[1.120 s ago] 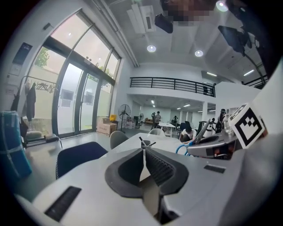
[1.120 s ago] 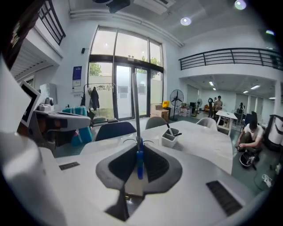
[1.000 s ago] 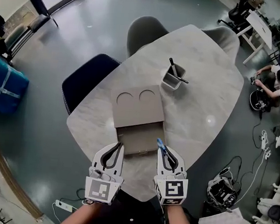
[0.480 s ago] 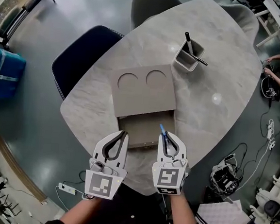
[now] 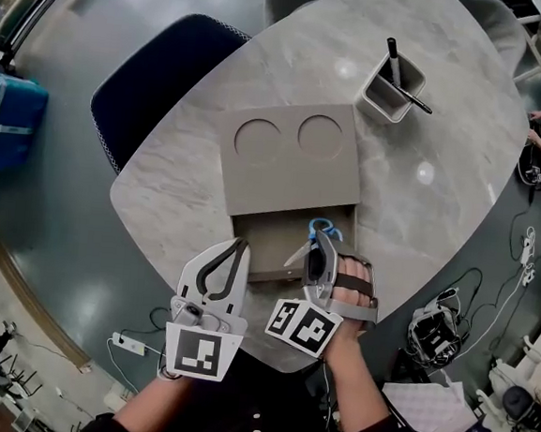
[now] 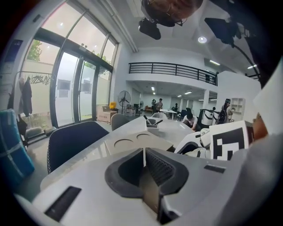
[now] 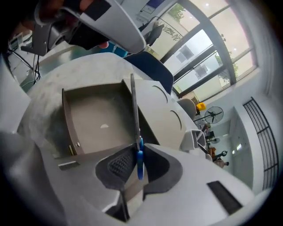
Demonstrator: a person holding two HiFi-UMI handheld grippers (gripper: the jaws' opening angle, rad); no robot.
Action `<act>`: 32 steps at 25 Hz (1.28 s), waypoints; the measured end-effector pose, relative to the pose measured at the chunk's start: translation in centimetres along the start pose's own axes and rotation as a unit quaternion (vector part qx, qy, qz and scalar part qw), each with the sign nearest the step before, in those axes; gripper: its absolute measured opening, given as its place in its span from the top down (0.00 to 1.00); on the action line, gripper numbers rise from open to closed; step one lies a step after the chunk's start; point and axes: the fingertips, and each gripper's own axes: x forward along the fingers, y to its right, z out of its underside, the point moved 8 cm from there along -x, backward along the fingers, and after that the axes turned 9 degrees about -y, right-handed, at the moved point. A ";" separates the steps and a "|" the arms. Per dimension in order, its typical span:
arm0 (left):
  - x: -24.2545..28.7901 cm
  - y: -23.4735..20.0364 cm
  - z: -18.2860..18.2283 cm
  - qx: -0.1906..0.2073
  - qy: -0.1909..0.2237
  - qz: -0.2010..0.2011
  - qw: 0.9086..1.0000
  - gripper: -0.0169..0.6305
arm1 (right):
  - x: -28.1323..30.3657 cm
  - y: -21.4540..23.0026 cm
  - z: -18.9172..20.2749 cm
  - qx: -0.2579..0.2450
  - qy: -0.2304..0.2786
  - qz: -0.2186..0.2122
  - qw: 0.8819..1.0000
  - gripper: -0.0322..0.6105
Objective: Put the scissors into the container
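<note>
right gripper clamped on the scissors at the blue handle; closed blades run straight out over the open drawer. left gripper closed, empty.

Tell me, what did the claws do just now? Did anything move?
The right claw rolled over onto its side above the open drawer, still gripping the scissors. Nothing was let go. The left claw stayed shut and empty near the table edge, and the drawer stayed open.
</note>
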 end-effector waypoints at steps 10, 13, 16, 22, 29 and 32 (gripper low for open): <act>1.3 -0.7 1.3 0.031 -0.019 0.001 0.999 0.93 | 1.4 -1.4 -1.6 -0.047 0.020 -0.017 0.999 0.83; 1.5 -0.9 1.6 0.032 -0.026 0.001 0.999 0.93 | 1.9 -1.6 -1.8 -0.049 0.021 -0.029 0.998 0.80; 1.6 -1.1 1.9 0.026 -0.028 -0.001 0.999 0.93 | 2.1 -2.0 -1.9 -0.056 0.017 -0.047 0.997 0.75; 1.8 -1.5 2.7 0.023 -0.033 0.004 0.999 0.93 | 2.3 -1.8 -2.0 -0.029 0.018 -0.079 0.996 0.73; 2.3 -0.9 2.4 0.008 -0.037 0.008 0.999 0.93 | 2.5 -1.4 -1.6 -0.010 0.035 -0.090 0.995 0.76; 2.0 -1.0 2.1 0.001 -0.029 0.007 1.000 0.93 | 1.7 -0.9 -1.7 0.009 0.051 -0.089 0.995 0.94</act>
